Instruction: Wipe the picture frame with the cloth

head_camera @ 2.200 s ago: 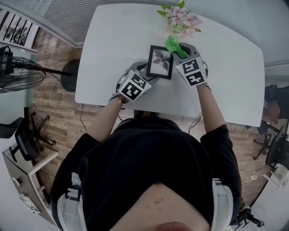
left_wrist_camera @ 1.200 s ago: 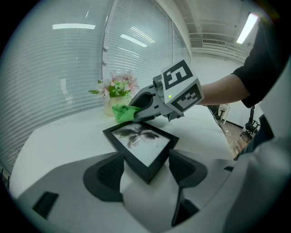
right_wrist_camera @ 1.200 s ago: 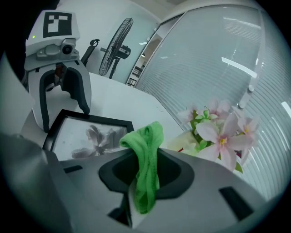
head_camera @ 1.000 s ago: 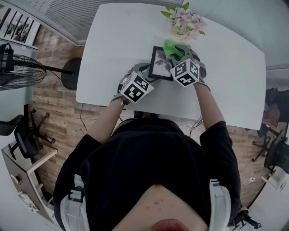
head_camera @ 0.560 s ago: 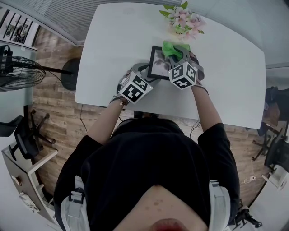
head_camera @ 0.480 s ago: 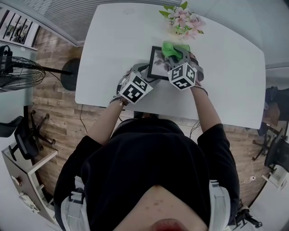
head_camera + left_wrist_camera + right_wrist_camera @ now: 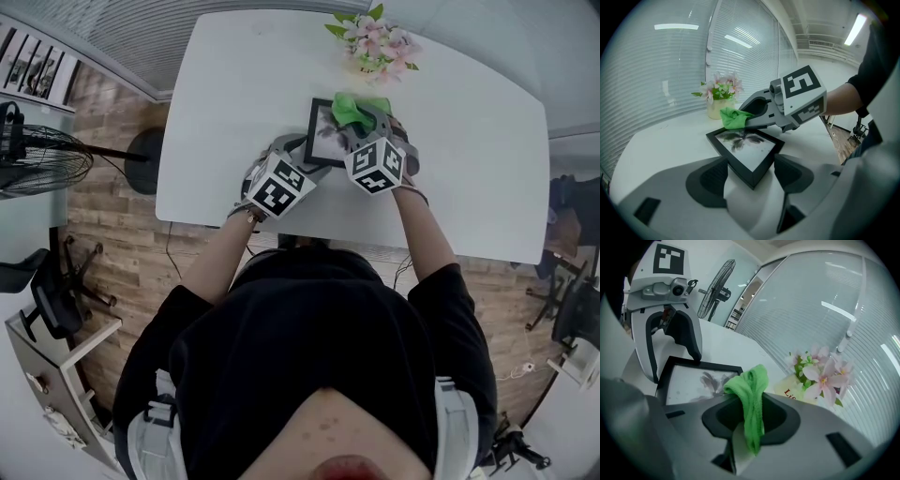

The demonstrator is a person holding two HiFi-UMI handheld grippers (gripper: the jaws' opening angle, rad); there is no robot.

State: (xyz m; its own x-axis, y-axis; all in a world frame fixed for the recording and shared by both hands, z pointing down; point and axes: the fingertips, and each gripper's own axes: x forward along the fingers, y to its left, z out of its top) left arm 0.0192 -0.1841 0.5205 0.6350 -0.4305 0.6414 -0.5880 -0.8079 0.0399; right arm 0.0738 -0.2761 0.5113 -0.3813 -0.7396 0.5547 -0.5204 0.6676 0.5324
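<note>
Gripping a two-jaw gripper in each hand, a person in a black top is seen from the head view at a white table [image 7: 234, 84]. A black picture frame [image 7: 325, 136] lies flat on the table near its far edge, just short of a pot of pink flowers [image 7: 373, 39]. The left gripper [image 7: 302, 150] is set at the frame's near left corner, while the right gripper [image 7: 364, 117] is held over the frame's far right part with a green cloth [image 7: 351, 107] bunched at its tip. A standing fan [image 7: 42, 155] is visible on the wooden floor to the left.

In the left gripper view, the near corner of the frame [image 7: 749, 149] is caught between the two dark jaws – one pad is pressed to each side of that corner, so the frame is pinned by the left gripper [image 7: 751, 180]. The print under the glass shows a dark flower. At the frame's far corner the cloth [image 7: 733, 117] is pressed down onto the frame by the right gripper [image 7: 746, 120], with the flowers [image 7: 719, 89] standing just behind.

In the right gripper view, the cloth [image 7: 752, 397] is pinched between the closed jaws of the right gripper [image 7: 750, 423] – a folded wad sticks up past the tips and a strip hangs back between the pads. The frame [image 7: 689, 383] lies below and to the left, the left gripper [image 7: 670, 319] is held at its far side, and the flowers [image 7: 820, 371] stand near on the right before a slatted blind.
</note>
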